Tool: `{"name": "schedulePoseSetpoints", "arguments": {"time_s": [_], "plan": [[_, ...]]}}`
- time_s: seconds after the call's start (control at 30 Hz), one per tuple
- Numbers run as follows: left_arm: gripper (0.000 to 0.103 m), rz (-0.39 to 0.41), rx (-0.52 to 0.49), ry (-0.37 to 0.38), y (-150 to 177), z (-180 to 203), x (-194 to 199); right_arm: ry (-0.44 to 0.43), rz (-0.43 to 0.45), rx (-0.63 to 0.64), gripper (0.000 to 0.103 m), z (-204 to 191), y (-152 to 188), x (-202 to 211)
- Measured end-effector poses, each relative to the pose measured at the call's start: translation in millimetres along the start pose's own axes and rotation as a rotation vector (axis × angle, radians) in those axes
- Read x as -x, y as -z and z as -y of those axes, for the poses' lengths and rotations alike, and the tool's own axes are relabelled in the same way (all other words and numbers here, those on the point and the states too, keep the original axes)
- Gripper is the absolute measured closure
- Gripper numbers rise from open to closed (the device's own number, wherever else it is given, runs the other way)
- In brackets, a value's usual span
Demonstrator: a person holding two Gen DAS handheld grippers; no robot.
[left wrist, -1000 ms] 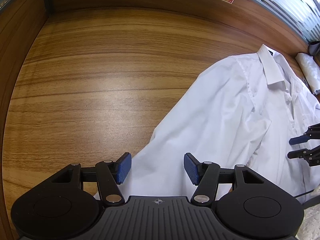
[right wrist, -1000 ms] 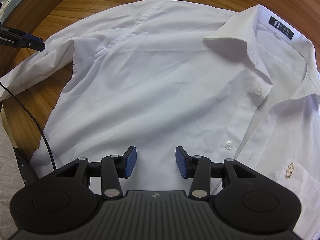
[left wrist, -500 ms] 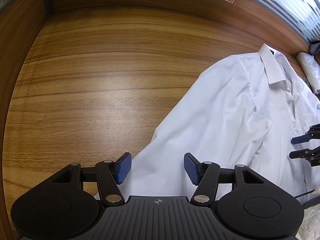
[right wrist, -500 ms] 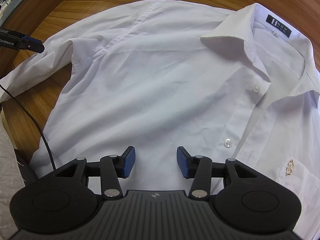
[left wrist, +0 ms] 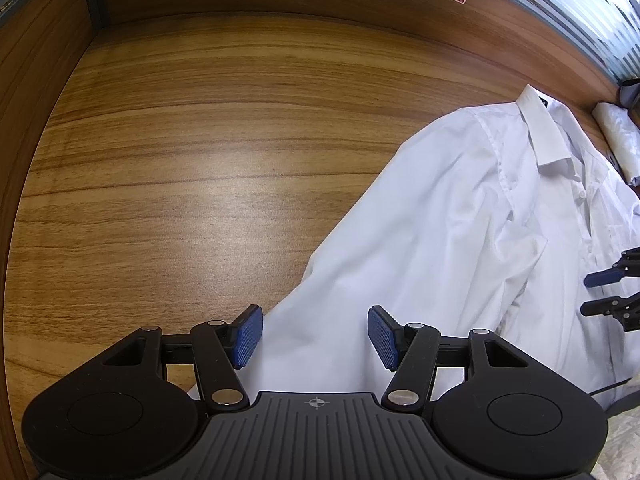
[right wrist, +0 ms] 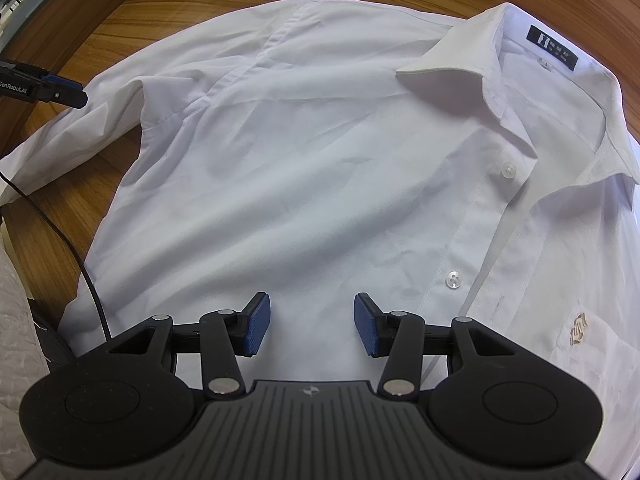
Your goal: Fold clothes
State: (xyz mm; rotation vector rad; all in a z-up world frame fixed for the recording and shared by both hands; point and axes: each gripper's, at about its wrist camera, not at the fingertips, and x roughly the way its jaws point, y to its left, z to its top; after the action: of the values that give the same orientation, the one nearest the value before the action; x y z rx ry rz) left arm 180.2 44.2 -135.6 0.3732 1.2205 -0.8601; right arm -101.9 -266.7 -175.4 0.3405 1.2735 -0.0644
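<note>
The white shirt (right wrist: pixel 320 168) lies spread front-up on the wooden counter (left wrist: pixel 200 160). My left hand-held gripper (left wrist: pixel 315 336) hangs released over the shirt's sleeve; my right hand-held gripper (right wrist: pixel 312 322), also released and empty, hangs over the shirt's front, left of its button placket.

A plain white cotton dress shirt (right wrist: pixel 304 184), with a black neck label (right wrist: pixel 553 48) and gold chest emblem (right wrist: pixel 578 326), lies between blue ribbed finger pads (right wrist: pixel 256 330) on a streaked brown wood-grain tabletop (left wrist: pixel 200 168).

white cloth shirt (right wrist: pixel 304 184), glossy wood table (left wrist: pixel 192 152)
</note>
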Motion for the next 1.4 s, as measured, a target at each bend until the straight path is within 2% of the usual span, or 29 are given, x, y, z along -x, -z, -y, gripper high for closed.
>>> {"name": "schedulePoseSetpoints", "arguments": {"time_s": [1.4], "plan": [[0.043, -0.013, -0.044, 0.012, -5, 8, -22, 0.037, 0.020, -0.045, 0.050, 13, -3, 9]]}}
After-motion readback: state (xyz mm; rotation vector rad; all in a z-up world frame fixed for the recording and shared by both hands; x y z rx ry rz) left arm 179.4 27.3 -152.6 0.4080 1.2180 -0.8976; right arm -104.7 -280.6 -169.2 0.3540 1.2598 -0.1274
